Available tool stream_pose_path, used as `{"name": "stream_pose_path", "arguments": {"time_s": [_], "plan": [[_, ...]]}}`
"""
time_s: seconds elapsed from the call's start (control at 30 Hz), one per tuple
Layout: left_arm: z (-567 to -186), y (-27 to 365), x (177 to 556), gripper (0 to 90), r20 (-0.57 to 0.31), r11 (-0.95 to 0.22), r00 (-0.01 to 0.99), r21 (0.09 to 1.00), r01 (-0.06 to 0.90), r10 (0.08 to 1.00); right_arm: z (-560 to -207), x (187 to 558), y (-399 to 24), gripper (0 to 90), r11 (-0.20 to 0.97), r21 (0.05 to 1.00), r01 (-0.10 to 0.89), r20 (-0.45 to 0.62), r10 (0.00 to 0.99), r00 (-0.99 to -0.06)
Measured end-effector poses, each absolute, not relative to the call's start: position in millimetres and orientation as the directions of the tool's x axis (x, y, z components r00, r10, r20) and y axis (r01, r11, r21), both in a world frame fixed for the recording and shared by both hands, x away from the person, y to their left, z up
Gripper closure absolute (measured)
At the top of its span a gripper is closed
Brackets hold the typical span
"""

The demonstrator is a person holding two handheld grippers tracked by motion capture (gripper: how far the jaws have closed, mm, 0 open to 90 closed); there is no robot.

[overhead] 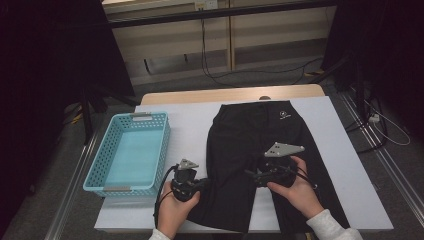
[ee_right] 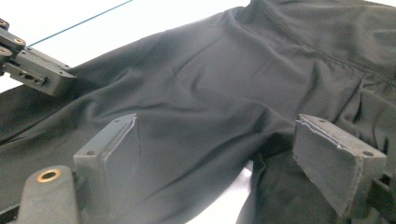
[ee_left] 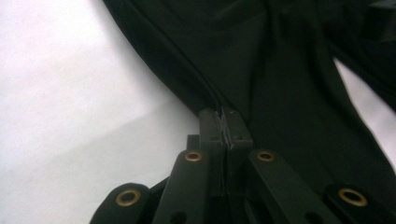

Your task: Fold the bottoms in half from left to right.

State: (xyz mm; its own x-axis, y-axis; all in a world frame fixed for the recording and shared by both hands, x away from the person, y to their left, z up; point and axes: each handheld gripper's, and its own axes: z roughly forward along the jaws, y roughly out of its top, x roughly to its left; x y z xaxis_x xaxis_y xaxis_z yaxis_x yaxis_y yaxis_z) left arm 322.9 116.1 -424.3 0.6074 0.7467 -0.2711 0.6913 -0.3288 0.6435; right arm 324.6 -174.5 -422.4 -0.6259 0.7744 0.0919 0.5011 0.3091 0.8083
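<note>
On the white bench (overhead: 330, 165): black trousers (overhead: 250, 145), spread flat, waist toward the far edge, legs toward the person, small white logo near the waistband. Soft matte fabric, faintly creased, with a raised seam along the outer edge of the left leg.

At that leg's outer edge, near the hem: left tool (ee_left: 226, 127), squared grey jaws pressed together, clamped on the trousers' seam edge, thin pale pads just visible in the slit between them. Behind them, flat black link arms with brass-coloured rivets.

Over the crotch, between the two legs: right tool (ee_right: 217, 154), jaws wide apart, blocky grey pads (ee_right: 327, 161) with frayed pale edges, nothing pinched between them, cloth lying loosely underneath, a sliver of white bench showing in the gap. On top, seen from the high view, a grey three-cornered plate of dull metal.

Left of the trousers, well apart: turquoise plastic basket (overhead: 102, 165), rectangular, lattice walls of small square holes, smooth bottom, grey handle strips at both short ends.

Beyond the far edge: pale wooden rim, grey floor, loose black cables.
</note>
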Motion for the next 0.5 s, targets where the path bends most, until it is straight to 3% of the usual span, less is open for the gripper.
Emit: {"name": "stream_pose_path", "arguments": {"time_s": [0.5], "plan": [[-423.3, 111.8, 323.1, 89.1, -0.306, -0.307, 0.620, 0.661, 0.684, 0.723, -427.9, 346.2, -169.5, 13.2, 0.279, 0.805, 0.524, 0.099, 0.808, -0.581]]}}
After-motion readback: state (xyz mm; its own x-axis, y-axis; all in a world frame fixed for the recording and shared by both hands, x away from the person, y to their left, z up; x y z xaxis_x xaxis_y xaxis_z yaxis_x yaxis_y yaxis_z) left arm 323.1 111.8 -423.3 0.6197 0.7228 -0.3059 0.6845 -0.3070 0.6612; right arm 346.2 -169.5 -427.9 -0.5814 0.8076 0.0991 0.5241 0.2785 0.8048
